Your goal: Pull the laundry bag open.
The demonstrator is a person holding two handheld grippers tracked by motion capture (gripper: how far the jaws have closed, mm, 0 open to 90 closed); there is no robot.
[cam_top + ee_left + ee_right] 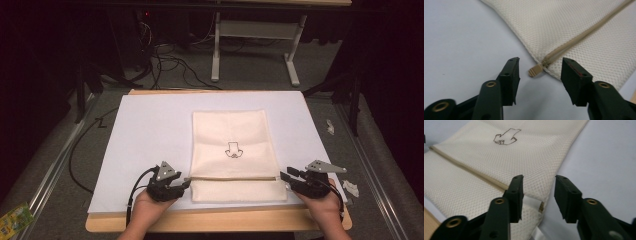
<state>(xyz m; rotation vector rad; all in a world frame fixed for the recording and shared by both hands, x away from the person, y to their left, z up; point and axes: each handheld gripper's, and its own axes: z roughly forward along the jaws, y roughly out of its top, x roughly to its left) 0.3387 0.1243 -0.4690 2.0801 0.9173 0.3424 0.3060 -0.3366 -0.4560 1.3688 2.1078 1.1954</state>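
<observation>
1. A cream mesh bag [234, 150] lies flat on the white sheet [145, 140] that covers the worktop [220, 221], centred in front of the person and a little toward the near edge

2. Its zip [234, 178] runs straight across the bag from left to right, parallel to the near edge of the worktop, close to the bag's near end; that line is the long axis the next move would follow

3. The zip pull [535, 70] sits at the zip's left end, poking just off the bag's edge onto the sheet. In the left gripper view it lies directly ahead of the left tongs [540, 75], between the two jaws but a little beyond their tips, not yet touched

4. The left tongs stand wide apart and hold nothing; they are the nearer pair to the pull, so I judge the left hand [150, 202] is the one to take it, by moving forward a touch and closing

5. The right tongs [539, 195] are also wide and empty, poised at the bag's right edge where the zip ends, one jaw over the mesh and the other over the sheet. They look placed to pin that corner

6. Pulling would then go rightward along the zip, toward the right hand [324, 202]
</observation>
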